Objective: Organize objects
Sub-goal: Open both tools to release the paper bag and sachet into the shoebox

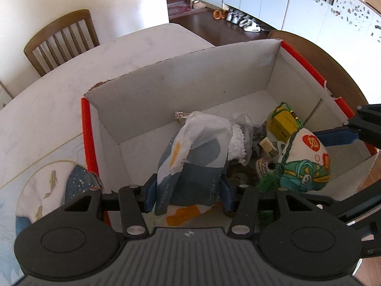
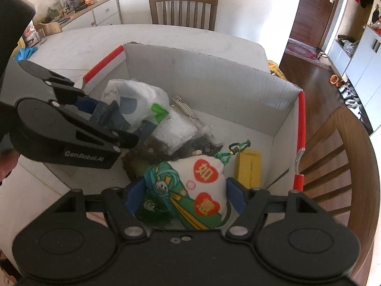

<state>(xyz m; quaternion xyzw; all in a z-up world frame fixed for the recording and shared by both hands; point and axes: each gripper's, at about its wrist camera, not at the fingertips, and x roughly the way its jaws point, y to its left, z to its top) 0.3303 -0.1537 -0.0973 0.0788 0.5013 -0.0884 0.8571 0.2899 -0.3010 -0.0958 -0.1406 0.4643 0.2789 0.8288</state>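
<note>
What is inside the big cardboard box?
The box holds a tissue packet, a plush charm, a yellow box and a white cloth. Darker things underneath are mostly covered.

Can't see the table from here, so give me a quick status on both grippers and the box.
Left gripper shut on tissue pack. Right gripper astride stuffed pouch, jaws apart. Both over cardboard box, already cluttered.

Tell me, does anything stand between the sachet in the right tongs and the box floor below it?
Partly. The sachet hangs between the right tongs inside the box. Dark clutter lies beneath its left side; the yellow carton lies beside it.
</note>
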